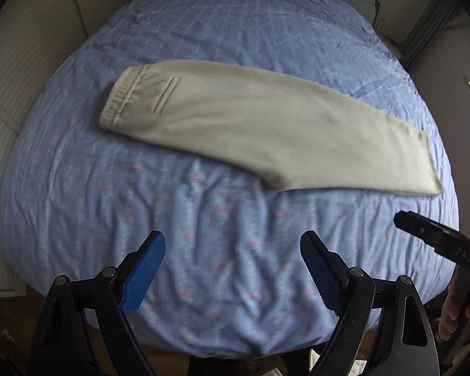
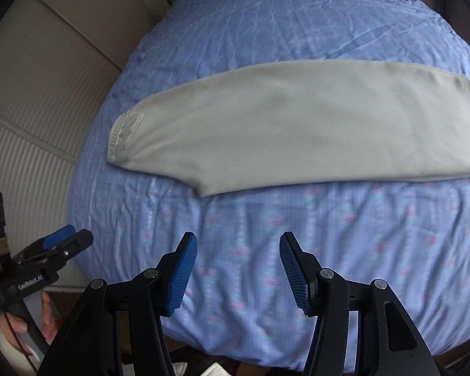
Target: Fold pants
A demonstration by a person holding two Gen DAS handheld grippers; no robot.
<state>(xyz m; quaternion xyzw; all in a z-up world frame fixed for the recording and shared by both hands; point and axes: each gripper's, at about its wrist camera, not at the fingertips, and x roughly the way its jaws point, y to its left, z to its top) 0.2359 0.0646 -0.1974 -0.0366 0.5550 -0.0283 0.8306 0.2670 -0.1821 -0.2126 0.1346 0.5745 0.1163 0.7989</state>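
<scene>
Light grey pants (image 1: 250,125) lie flat across the blue patterned bed, folded lengthwise so one leg lies on the other. The elastic waistband is at the left and the hem at the right. They also show in the right wrist view (image 2: 297,125). My left gripper (image 1: 233,247) is open and empty, held above the bed's near part, short of the pants. My right gripper (image 2: 238,247) is open and empty too, also short of the pants. Each gripper appears in the other's view: the right one (image 1: 438,241) at the right edge, the left one (image 2: 62,238) at the lower left.
The blue bedspread (image 1: 203,266) covers the whole bed and is wrinkled. A beige ribbed wall or headboard panel (image 2: 40,94) runs along the bed's left side. The bed's near edge drops to a wooden floor (image 1: 159,357). A dark frame (image 1: 429,25) stands at the far right.
</scene>
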